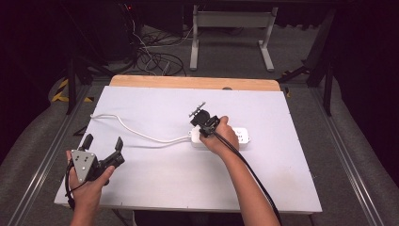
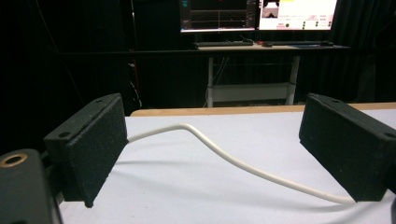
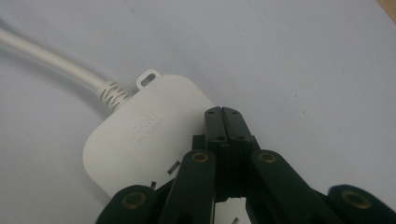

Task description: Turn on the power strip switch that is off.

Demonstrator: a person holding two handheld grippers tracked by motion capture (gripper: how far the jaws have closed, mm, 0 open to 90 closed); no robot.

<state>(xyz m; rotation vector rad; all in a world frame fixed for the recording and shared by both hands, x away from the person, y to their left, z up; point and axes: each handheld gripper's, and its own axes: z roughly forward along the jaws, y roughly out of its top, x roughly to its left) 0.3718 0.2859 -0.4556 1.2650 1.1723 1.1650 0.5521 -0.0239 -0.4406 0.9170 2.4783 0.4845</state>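
A white power strip [image 1: 242,135] [image 3: 140,144] lies flat near the middle of the white table [image 1: 188,179]. Its white cable [image 1: 136,133] [image 3: 51,60] curves off to the far left. My right gripper [image 1: 202,128] [image 3: 223,112] points down over the strip's cable end, its two black jaws shut together with nothing between them; whether the tips touch the strip I cannot tell. At the near left corner a hand holds my left gripper [image 1: 103,141] [image 2: 212,121] low over the table, open. The cable [image 2: 233,161] rests on the table beyond its wide-apart jaws.
A wooden strip [image 1: 193,82] runs along the table's far edge. Beyond it are tangled floor cables [image 1: 155,61] and a white desk frame [image 1: 230,33] with lit monitors [image 2: 257,14] on top. Metal rails [image 1: 47,155] flank the table.
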